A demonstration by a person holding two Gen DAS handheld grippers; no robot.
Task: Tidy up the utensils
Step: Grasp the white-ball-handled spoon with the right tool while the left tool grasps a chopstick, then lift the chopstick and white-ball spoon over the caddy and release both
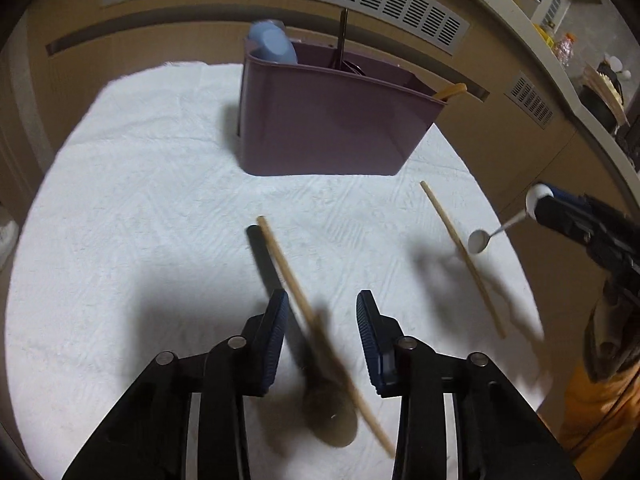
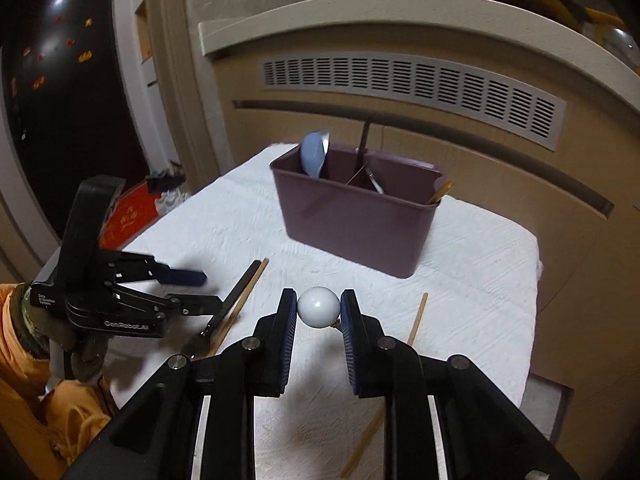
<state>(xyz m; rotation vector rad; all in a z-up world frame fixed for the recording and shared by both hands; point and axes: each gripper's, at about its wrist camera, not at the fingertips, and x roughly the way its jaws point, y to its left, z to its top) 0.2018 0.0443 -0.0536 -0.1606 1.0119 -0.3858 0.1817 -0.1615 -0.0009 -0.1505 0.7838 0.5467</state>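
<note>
White textured cloth [image 1: 140, 200] covered the desk. In the left wrist view, the left gripper [image 1: 322, 302] hung low over it, its jaws apart and clenched on nothing, though a dark-handled spoon [image 1: 328, 408] and a wooden chopstick [image 1: 296, 284] lay blurred between the pads; I could not tell whether either pad touched them. Behind, near the middle of the cloth, a purple plastic caddy [image 1: 320, 136] stood upright, holding a blue spoon [image 1: 272, 46] at its left end, a dark handle in the middle and a wooden tip at its right corner. Farther right a second chopstick [image 1: 464, 260] lay alone on the cloth. At the far right the right gripper [image 2: 319, 306] was grasping a small metal spoon by its white ball end [image 2: 319, 307], with the bowl [image 1: 478, 241] hanging above the second chopstick. An orange sleeve [image 1: 592, 408] showed beneath it.
</note>
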